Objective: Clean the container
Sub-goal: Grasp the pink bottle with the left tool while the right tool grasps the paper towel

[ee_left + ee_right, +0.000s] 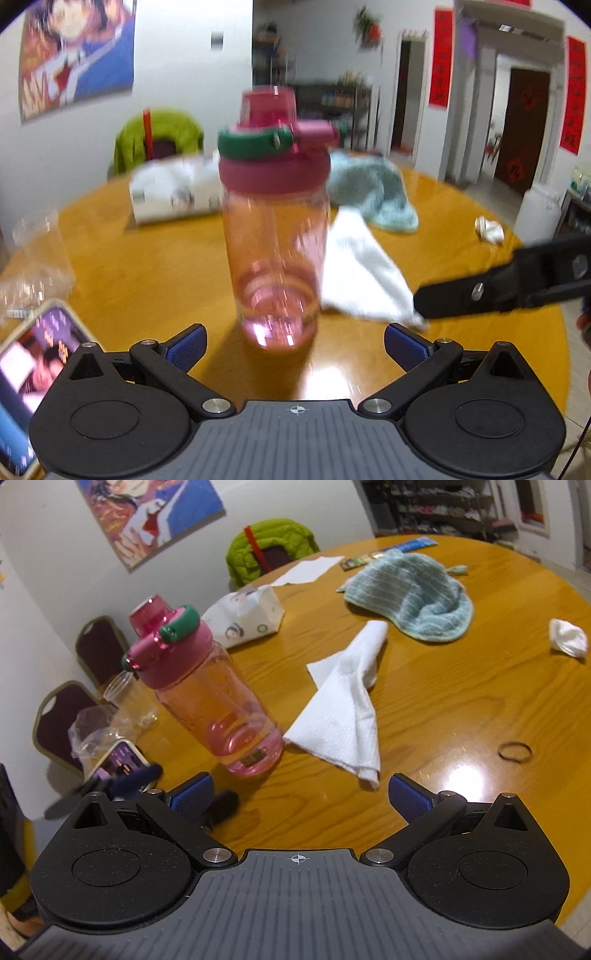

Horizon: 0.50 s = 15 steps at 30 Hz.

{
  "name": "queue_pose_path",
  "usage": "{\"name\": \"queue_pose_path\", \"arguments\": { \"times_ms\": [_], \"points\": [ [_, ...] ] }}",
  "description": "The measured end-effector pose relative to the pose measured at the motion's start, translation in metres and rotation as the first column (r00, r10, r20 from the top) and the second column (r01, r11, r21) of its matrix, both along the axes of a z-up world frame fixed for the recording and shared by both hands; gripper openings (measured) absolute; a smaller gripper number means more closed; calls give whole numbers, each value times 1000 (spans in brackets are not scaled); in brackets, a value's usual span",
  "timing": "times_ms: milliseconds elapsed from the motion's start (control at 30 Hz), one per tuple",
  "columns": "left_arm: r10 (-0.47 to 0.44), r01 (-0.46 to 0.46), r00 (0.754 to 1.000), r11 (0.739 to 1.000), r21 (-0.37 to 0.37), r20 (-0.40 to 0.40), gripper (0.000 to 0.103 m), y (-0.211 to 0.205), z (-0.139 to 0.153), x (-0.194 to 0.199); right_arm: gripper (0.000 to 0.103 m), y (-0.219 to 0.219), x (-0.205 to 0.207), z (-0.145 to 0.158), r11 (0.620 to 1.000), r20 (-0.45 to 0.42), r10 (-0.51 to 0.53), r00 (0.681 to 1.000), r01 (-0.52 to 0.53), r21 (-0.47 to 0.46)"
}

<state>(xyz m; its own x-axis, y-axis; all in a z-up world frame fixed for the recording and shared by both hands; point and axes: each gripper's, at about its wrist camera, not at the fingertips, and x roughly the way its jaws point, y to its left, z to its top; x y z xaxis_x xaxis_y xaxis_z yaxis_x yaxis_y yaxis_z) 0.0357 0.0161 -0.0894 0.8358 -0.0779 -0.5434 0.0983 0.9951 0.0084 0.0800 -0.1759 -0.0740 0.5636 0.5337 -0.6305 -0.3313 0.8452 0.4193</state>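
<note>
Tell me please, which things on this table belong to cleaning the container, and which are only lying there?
For the job: pink bottle, its lid still on; white paper towel beside it; maybe the blue-green cloth; left gripper and right gripper, both open.

Lying about: phone, tissue pack, clear plastic cup, rubber band, crumpled tissue.

Round glossy orange-brown wooden table catching a bright ceiling glare, white walls, colourful cartoon poster, lime-green quilted chair cover, two maroon gold-framed chairs, dark shelving rack, red paper banners flanking a dark brown door
</note>
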Motion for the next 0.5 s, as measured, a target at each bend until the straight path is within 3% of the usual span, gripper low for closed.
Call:
{"name": "queue_pose_path", "arguments": {
  "times_ms": [100,200,300,367,500],
  "points": [
    [-39,40,998,999,-9,50,102,8,-1,5,103,1,11,-5,1000,65,13,998,-13,-4],
    [-85,86,996,994,-67,17,102,19,-1,17,103,4,31,-8,1000,80,-17,997,19,-21],
    [-61,63,998,995,-84,20,102,26,-4,28,101,10,55,-11,998,77,-51,996,54,-45],
    [-48,50,999,996,-76,17,102,26,-8,36,82,15,69,-16,997,63,-60,996,63,-51],
    [-42,42,999,996,-84,2,99,25,-15,51,60,24,95,-25,995,36,-74,997,76,-58]
  ]
}}
